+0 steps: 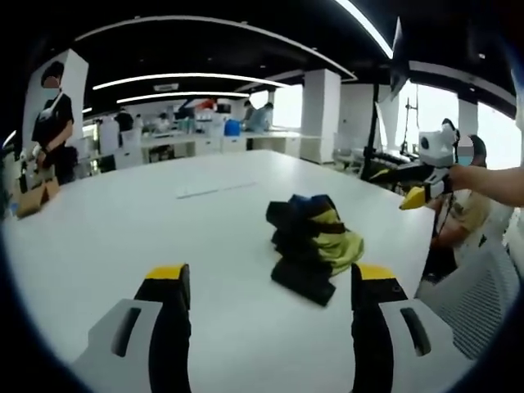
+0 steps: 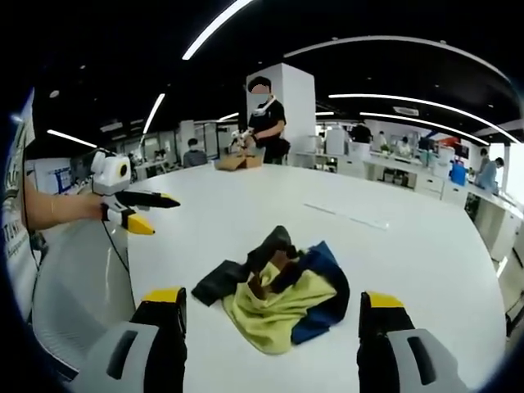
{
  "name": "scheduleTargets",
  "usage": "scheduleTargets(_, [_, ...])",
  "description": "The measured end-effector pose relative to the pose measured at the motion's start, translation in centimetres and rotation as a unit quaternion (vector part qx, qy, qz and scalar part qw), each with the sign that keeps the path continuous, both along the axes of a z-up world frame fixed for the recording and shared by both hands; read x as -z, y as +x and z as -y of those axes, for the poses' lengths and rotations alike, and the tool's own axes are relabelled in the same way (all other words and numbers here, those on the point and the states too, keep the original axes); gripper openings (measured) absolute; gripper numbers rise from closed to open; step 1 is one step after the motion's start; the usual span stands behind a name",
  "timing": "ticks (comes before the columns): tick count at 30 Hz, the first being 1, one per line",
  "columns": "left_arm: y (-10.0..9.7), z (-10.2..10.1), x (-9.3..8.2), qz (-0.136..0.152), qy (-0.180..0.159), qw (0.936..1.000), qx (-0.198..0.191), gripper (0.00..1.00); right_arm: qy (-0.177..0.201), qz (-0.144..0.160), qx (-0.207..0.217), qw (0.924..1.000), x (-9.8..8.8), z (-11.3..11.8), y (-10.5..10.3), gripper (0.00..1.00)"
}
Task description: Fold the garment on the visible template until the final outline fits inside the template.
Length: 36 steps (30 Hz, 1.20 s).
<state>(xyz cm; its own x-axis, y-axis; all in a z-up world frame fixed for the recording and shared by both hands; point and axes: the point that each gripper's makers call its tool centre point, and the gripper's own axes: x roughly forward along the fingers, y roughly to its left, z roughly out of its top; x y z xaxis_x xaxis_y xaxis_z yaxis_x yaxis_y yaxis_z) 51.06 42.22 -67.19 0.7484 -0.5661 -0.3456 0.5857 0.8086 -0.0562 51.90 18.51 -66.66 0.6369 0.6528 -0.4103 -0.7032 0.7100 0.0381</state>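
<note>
Both grippers are held over a big white table (image 1: 123,221) and neither one has hold of anything. In the left gripper view, the left gripper (image 1: 270,282) has its two yellow-tipped black jaws spread wide apart, with bare table between them. The garment (image 1: 313,241) lies in a crumpled heap just past the jaws and a little toward the right jaw. It is not touching either jaw. It is black, yellow-green and blue, all bunched up.

In the right gripper view, the right gripper (image 2: 273,304) is wide open too. The same garment (image 2: 278,291) sits on the table (image 2: 409,246) close in front, between the two jaws and a bit beyond their tips. A black part sticks out toward the left jaw, the yellow-green part is in the middle, and the blue part is on the right.

Each gripper also shows in the other one's view, held up in the air beside the table edge, well away from the garment.

A thin line (image 2: 344,214) is marked on the table farther back. People stand and sit at desks far behind.
</note>
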Motion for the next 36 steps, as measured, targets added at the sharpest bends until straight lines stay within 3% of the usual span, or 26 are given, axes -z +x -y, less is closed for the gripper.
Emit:
scheduleTargets(12, [2.3,2.0,0.5,-0.005,-0.015,0.9994,0.031,0.69,-0.007,-0.010,-0.023,0.9997,1.3,-1.3,2.3,0.77])
scheduleTargets(24, [4.5,5.4,2.1,-0.013,0.003,0.9963,0.084,0.62,-0.013,-0.026,-0.040,0.9988,3.1,-2.0,4.9,0.71])
scheduleTargets(36, [7.3,7.3,3.3,-0.021,0.000,0.9943,0.105,0.52,-0.028,-0.043,-0.056,0.9971,5.1,-2.4,6.7,0.60])
